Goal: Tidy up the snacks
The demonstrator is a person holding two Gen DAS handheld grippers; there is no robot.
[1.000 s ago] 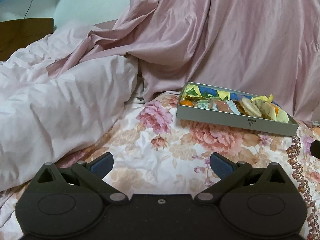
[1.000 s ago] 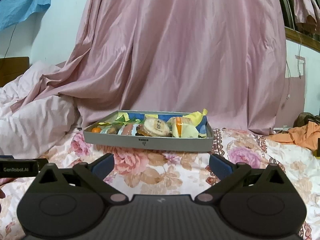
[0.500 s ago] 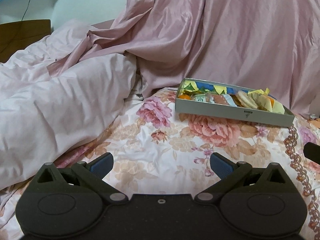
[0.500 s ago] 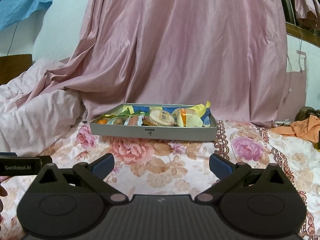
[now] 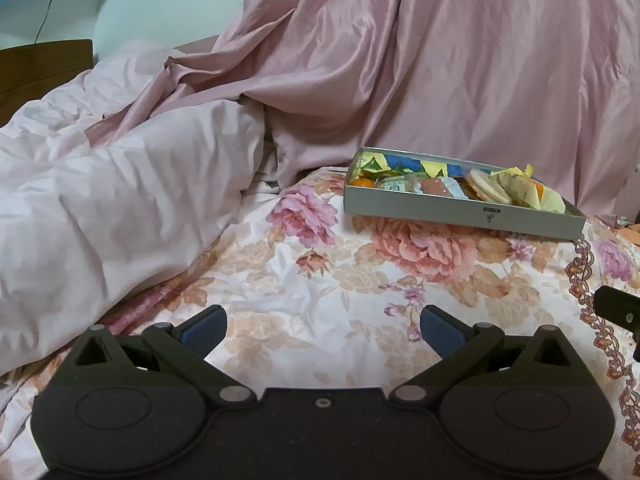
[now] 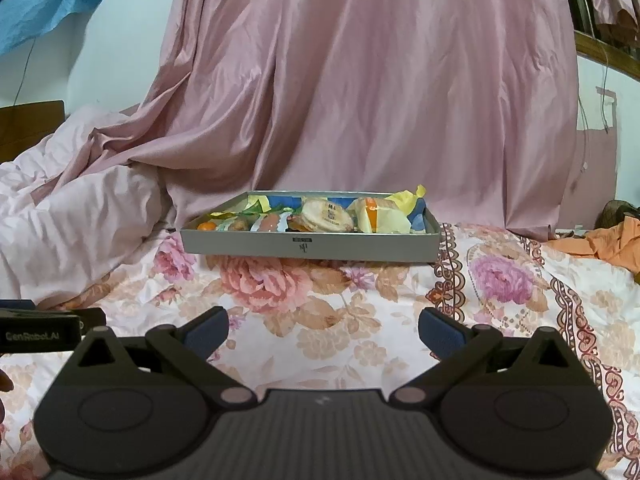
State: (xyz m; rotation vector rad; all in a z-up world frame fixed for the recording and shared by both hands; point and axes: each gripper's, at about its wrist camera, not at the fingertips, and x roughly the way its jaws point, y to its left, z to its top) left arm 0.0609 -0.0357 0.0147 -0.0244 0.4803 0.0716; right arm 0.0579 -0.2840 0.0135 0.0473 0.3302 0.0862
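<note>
A shallow grey box (image 5: pixel 460 210) filled with wrapped snacks (image 5: pixel 484 188) lies on a floral bedspread at the right in the left wrist view. In the right wrist view the box (image 6: pixel 312 244) sits straight ahead, with round biscuits (image 6: pixel 326 214) and yellow wrappers inside. My left gripper (image 5: pixel 322 330) is open and empty, hovering over the bedspread, well short and left of the box. My right gripper (image 6: pixel 322 330) is open and empty, short of the box front.
A rumpled pale pink duvet (image 5: pixel 100 208) piles up at the left. A pink satin sheet (image 6: pixel 380 100) hangs behind the box. Orange cloth (image 6: pixel 608 244) lies at the far right. The left gripper's body (image 6: pixel 40 330) shows at the left edge of the right wrist view.
Both grippers have pulled back from the box, which now looks smaller and farther. Both stay open and empty.
</note>
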